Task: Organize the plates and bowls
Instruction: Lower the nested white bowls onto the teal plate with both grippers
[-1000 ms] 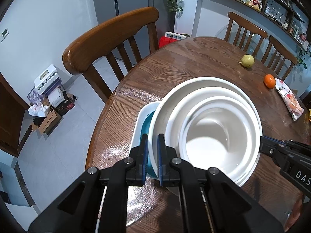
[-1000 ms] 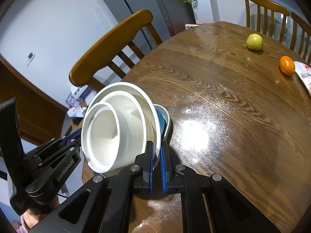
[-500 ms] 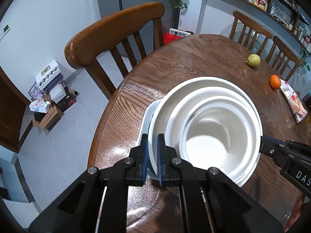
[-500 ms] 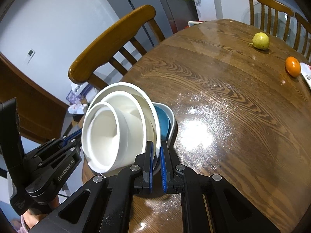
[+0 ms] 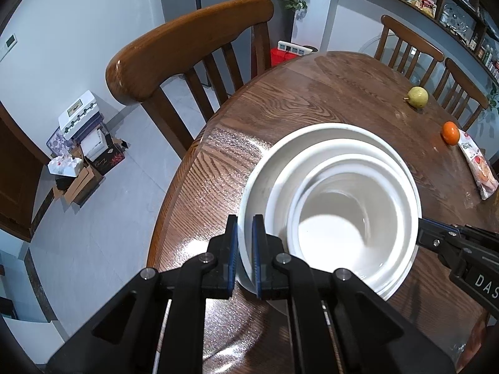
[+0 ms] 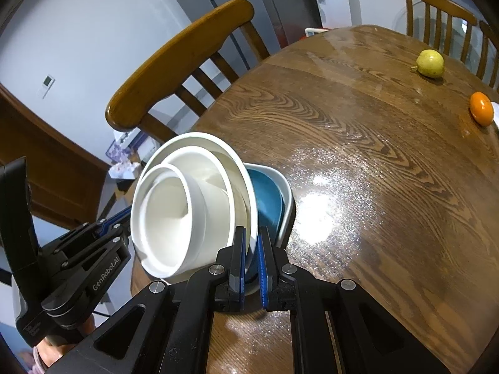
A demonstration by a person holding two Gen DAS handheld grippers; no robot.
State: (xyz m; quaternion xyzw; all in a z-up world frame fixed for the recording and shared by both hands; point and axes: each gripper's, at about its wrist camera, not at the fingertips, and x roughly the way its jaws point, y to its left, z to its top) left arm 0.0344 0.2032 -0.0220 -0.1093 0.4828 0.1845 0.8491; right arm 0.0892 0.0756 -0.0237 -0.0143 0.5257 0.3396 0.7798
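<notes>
A stack of white dishes (image 5: 343,218), a wide plate with two nested white bowls, is held between both grippers over the near left part of the round wooden table (image 5: 327,99). My left gripper (image 5: 245,251) is shut on the plate's near rim. My right gripper (image 6: 251,258) is shut on the opposite rim of the same white stack (image 6: 187,212). Under the stack sits a blue bowl in a pale rimmed dish (image 6: 271,199); only the right wrist view shows it. The stack hides it in the left wrist view.
A wooden chair (image 5: 187,46) stands close at the table's left edge. A pear (image 5: 418,96), an orange (image 5: 450,132) and a snack packet (image 5: 477,168) lie at the far right. More chairs (image 5: 408,46) stand behind. Boxes (image 5: 81,155) sit on the floor left.
Both grippers have moved the white stack over the blue bowl and pale dish, which has gone from the left wrist view. In the right wrist view more of it shows. The grips are unchanged.
</notes>
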